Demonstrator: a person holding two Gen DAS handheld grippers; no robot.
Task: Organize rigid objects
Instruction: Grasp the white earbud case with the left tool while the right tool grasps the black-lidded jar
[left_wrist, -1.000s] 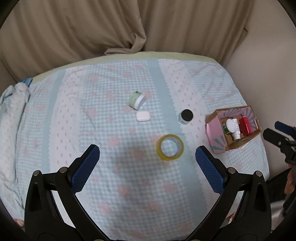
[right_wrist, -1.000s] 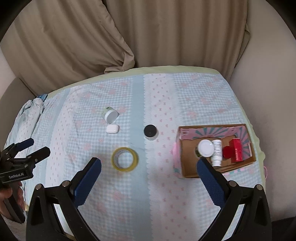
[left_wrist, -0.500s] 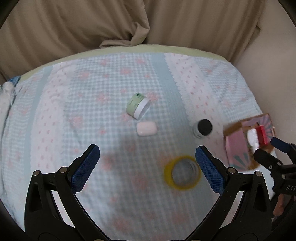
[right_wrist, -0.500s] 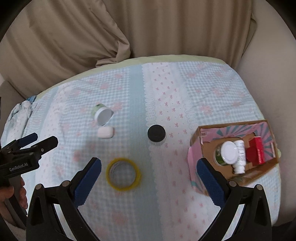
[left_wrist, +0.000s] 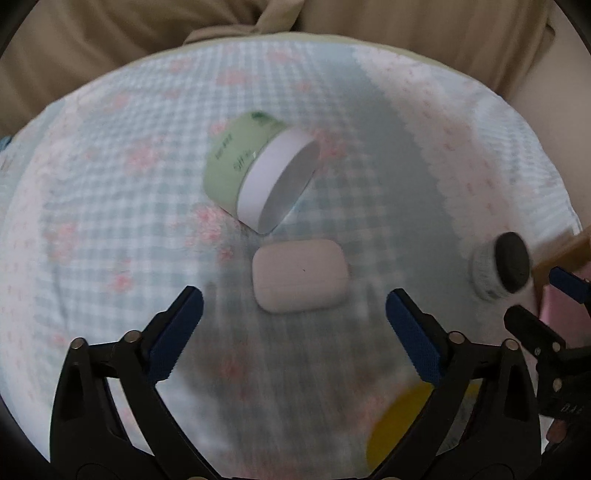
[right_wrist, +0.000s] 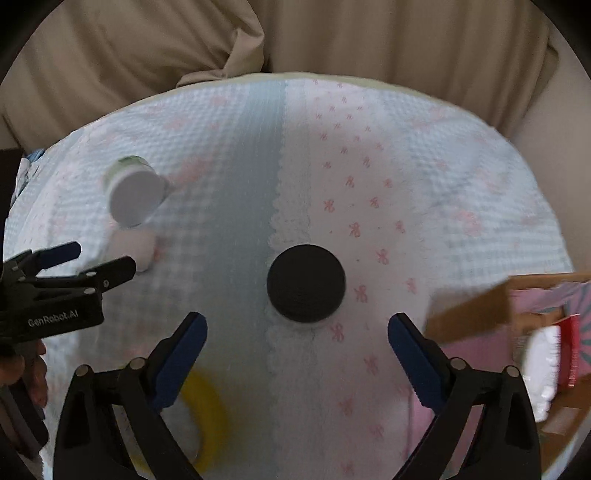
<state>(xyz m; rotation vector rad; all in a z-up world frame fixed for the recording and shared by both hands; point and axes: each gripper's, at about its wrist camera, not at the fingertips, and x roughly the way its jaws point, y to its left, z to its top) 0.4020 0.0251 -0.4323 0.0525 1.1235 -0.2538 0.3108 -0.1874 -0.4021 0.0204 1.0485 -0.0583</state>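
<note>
Both claws point steeply down over the bed, which wears a blue-check and pink-bow cover.

Left claw: jaws wide apart, just been closing a little, gripping nothing. White earbud case lies flat on the cover just beyond the tips, roughly centred between them, not touched by either pad. Just beyond the case, a green jar with white lid lies on its side, lid facing near-right, close to the case.

Right claw: jaws also wide, just been closing a little, nothing held. Black-lidded jar stands upright just beyond the tips, centred in the gap, clear of both pads.

Yellow tape roll lies near, partly hidden behind the right claw's left finger; blurred.

Cardboard box with pink patterned sides sits at the right edge of the bed; a red item and a white item are inside, too blurred to identify.

Beige curtain hangs at the far side.
</note>
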